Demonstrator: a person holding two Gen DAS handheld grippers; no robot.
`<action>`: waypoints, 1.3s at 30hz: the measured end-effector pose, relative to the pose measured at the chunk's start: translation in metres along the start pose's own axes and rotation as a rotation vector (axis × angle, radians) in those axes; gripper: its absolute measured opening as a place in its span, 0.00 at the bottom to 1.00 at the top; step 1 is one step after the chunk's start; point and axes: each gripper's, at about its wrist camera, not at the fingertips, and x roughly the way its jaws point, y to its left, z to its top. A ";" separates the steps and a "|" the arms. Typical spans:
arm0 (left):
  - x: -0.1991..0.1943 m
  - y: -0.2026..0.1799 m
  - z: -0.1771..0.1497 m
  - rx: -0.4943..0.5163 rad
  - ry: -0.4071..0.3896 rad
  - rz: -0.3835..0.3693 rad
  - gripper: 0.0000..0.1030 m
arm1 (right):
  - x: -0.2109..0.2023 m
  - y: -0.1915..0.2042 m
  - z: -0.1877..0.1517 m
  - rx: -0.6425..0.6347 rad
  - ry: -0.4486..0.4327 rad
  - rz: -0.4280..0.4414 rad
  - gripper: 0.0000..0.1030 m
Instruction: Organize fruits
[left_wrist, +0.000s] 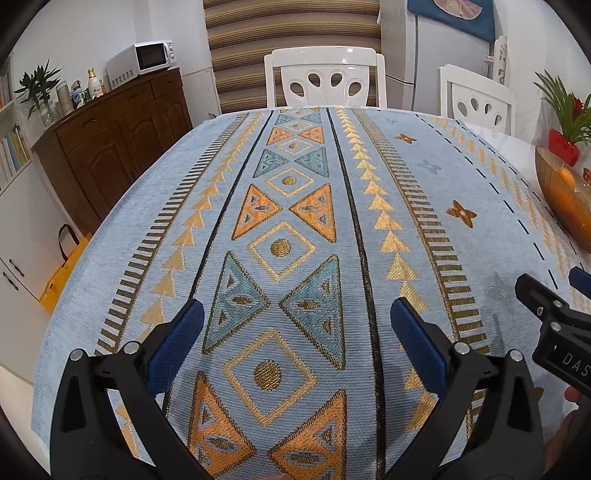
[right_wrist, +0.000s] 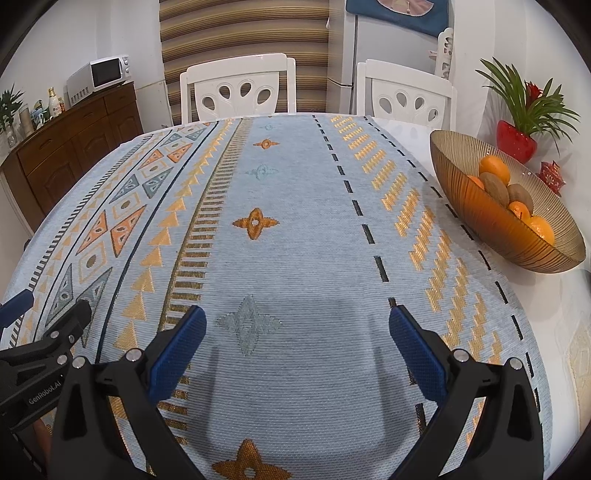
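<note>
Both your left gripper (left_wrist: 295, 321) and right gripper (right_wrist: 297, 326) hover spread wide and empty over the tablecloth (right_wrist: 303, 240), and farther right the glass bowl (right_wrist: 480, 218), probably fragile, holds firm oranges (right_wrist: 494, 168) and softer kiwis (right_wrist: 495, 190), best pinched gently across their middles.

- in the left wrist view the amber bowl (left_wrist: 565, 199) is cut off by the right edge, with only one orange (left_wrist: 567, 177) showing.
- in the right wrist view the oranges (right_wrist: 494, 168) and kiwis (right_wrist: 496, 191) partly hide each other behind the bowl wall.
- bottles on the sideboard (left_wrist: 110, 122) are too small to tell.
</note>
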 end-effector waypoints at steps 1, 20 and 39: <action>0.000 -0.001 0.000 0.003 0.001 0.001 0.97 | 0.000 0.000 0.000 0.000 0.001 0.000 0.95; 0.007 -0.006 0.006 0.028 0.015 0.100 0.97 | 0.003 -0.004 0.007 -0.006 0.012 -0.024 0.95; 0.028 0.002 0.009 -0.007 0.125 0.035 0.97 | 0.021 -0.008 0.006 0.018 0.084 0.004 0.95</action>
